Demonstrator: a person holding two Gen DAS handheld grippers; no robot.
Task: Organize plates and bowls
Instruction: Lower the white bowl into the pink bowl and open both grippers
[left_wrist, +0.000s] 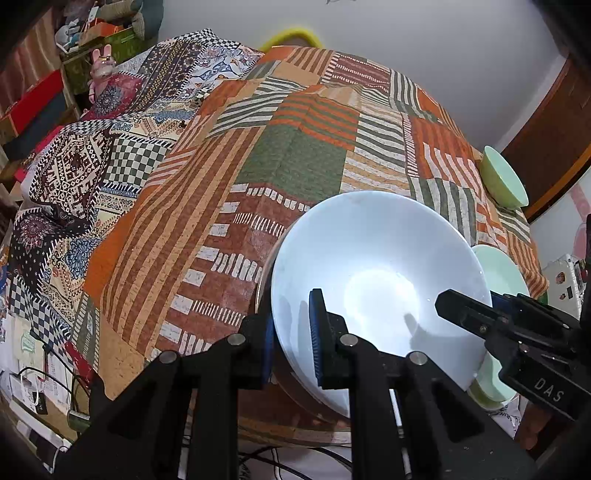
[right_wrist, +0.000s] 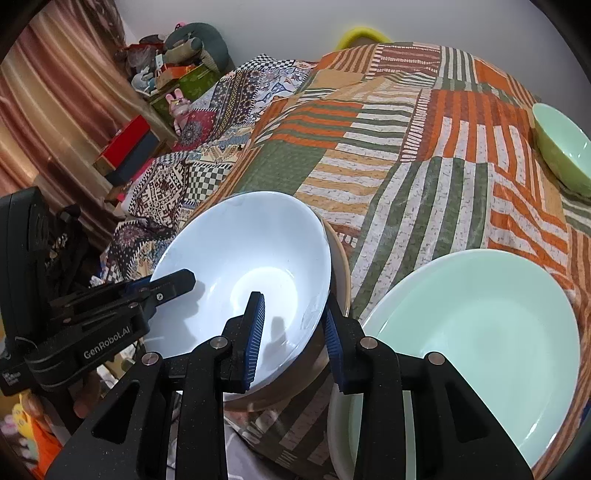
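A white bowl (left_wrist: 373, 258) (right_wrist: 243, 254) sits nested in a brown bowl (right_wrist: 340, 269) near the front edge of the patchwork-covered table (left_wrist: 288, 162). My left gripper (left_wrist: 291, 332) straddles the white bowl's left rim, one pad inside and one outside, with a gap still showing. My right gripper (right_wrist: 293, 332) straddles its right rim, pads slightly apart from the rim. A pale green plate (right_wrist: 476, 332) (left_wrist: 506, 273) lies to the right. A small green bowl (right_wrist: 563, 147) (left_wrist: 500, 177) stands at the far right.
A second patterned cloth (left_wrist: 92, 173) covers the left part of the table. Boxes and a pink toy rabbit (left_wrist: 101, 66) crowd shelves at the left. Cables (left_wrist: 44, 387) hang below the front left edge. A yellow rim (right_wrist: 360, 35) shows behind the table.
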